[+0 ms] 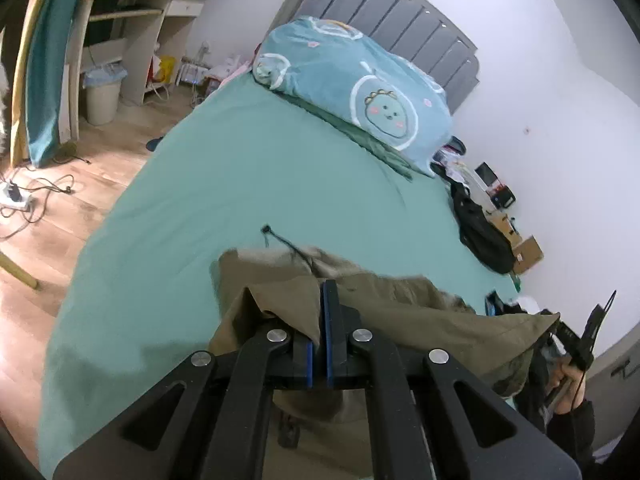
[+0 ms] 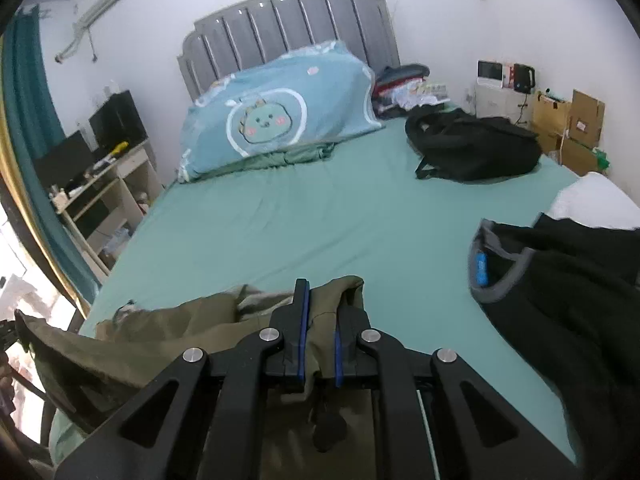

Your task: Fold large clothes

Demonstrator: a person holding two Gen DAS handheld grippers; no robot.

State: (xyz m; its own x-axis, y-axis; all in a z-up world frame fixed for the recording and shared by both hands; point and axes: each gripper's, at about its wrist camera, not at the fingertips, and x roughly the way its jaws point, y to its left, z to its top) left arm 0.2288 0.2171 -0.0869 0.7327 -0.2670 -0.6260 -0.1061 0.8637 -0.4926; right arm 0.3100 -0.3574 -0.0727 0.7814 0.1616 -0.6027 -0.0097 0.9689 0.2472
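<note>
At the bottom centre of each wrist view, the olive-green garment [image 1: 384, 312] hangs stretched between the two tools above the near edge of the green bedsheet [image 1: 224, 184]. The left gripper [image 1: 324, 300] pinches its fabric; the right gripper [image 2: 320, 312] pinches another fold. A black backpack [image 2: 472, 144] lies upper right.

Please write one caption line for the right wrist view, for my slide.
Right hand-held gripper shut on an olive-green garment above a green bed sheet, black clothing at right.
</note>
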